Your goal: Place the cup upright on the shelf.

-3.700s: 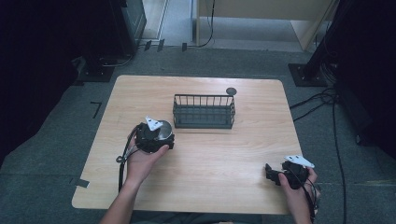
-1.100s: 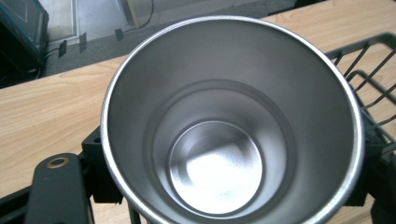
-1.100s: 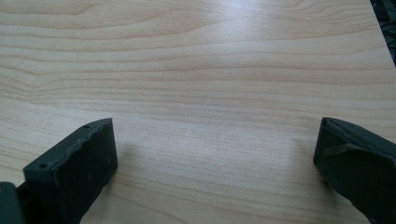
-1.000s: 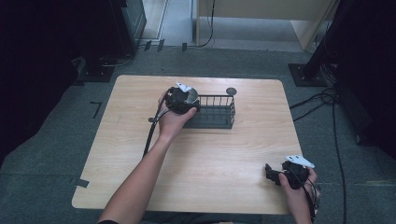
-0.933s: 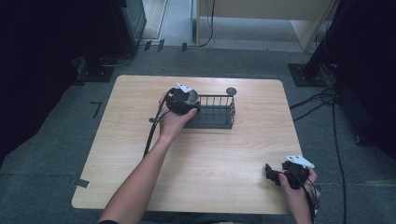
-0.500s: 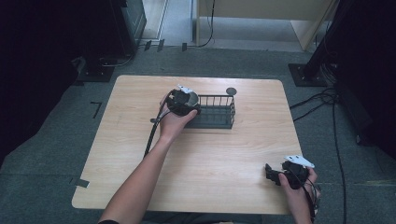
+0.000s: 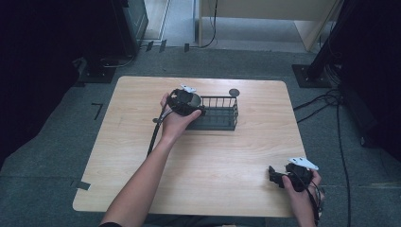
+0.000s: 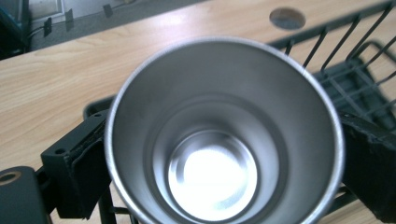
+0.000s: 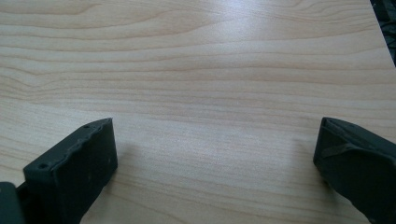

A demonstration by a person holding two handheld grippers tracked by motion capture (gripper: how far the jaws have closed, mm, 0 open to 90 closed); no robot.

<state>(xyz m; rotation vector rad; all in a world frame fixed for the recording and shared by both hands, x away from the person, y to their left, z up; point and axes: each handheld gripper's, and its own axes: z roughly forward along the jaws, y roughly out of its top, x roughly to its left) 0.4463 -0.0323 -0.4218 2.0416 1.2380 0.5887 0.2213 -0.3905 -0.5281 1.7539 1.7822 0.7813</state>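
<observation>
Left gripper [image 7: 202,112]: clamped on a steel cup [image 8: 224,135], one black jaw pressed to each side of its wall, at the left end of the wire basket [image 7: 218,113].
Steel cup: seen from the left gripper view mouth-on — a bright, empty interior with a shiny round bottom; it sits over the basket's left end, and whether it touches the wires cannot be told.
Wire basket: dark, oblong, with upright bars along its sides; it stands on the desk [image 7: 142,156] toward the far edge, about midway between the left and right edges.
Dark round disc [image 7: 234,92]: flat on the wood just beyond the basket's far right corner, near the desk's far edge; also seen at the top of the left gripper view [image 8: 287,17].
Left hand [image 7: 176,124]: wrapped around the gripper body from the near side, forearm reaching up from the desk's near edge, a black cable trailing down beside it.
Right gripper [image 7: 271,174]: low over the near right corner of the desk, well apart from the basket — jaws spread wide with bare wood grain between them and nothing held.
Right hand [image 7: 302,187]: grips the right gripper at the near right corner of the desk.
</observation>
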